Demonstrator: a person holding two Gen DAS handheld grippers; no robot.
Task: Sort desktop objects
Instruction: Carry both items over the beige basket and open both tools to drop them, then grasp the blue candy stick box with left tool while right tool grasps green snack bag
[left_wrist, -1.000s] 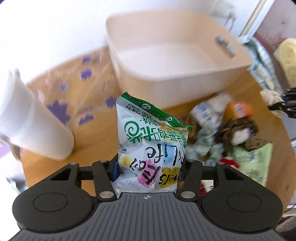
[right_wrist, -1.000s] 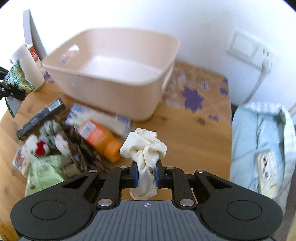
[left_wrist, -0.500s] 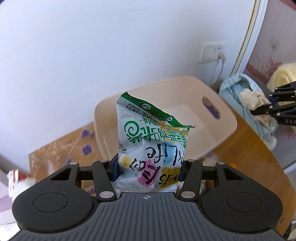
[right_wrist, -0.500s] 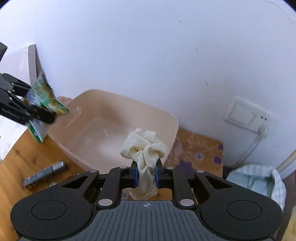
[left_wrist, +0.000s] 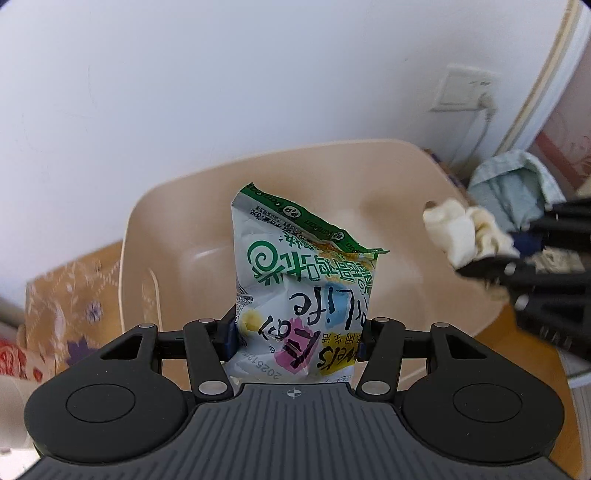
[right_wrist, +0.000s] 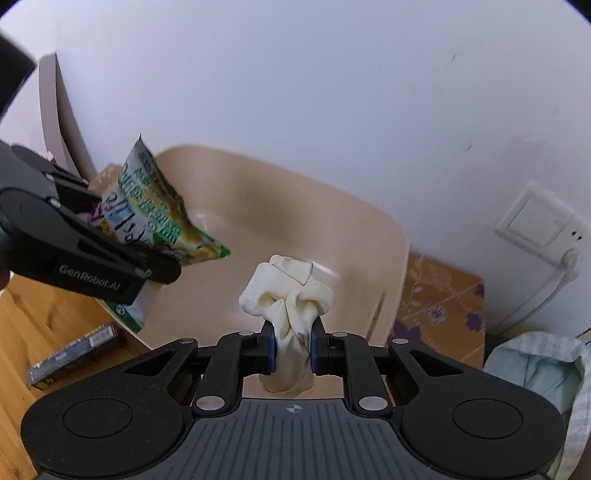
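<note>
My left gripper (left_wrist: 295, 341) is shut on a green and white snack packet (left_wrist: 303, 280) and holds it above the near side of the beige plastic bin (left_wrist: 155, 206). My right gripper (right_wrist: 293, 349) is shut on a cream scrunchie (right_wrist: 288, 291) and holds it over the bin (right_wrist: 369, 229) from the right. The right gripper with the scrunchie (left_wrist: 465, 232) shows at the right of the left wrist view. The left gripper with the packet (right_wrist: 155, 210) shows at the left of the right wrist view. The bin's inside looks bare.
The bin stands on a wooden table (right_wrist: 26, 332) against a white wall. A dark flat box (right_wrist: 74, 354) lies on the table left of the bin. A patterned mat (right_wrist: 439, 306) lies to its right, a light blue cloth (right_wrist: 543, 373) beyond it. A wall socket (right_wrist: 543, 225) has a cable.
Both grippers have risen from the table and closed in over the bin with their objects. The clutter pile on the table has dropped out of view.
</note>
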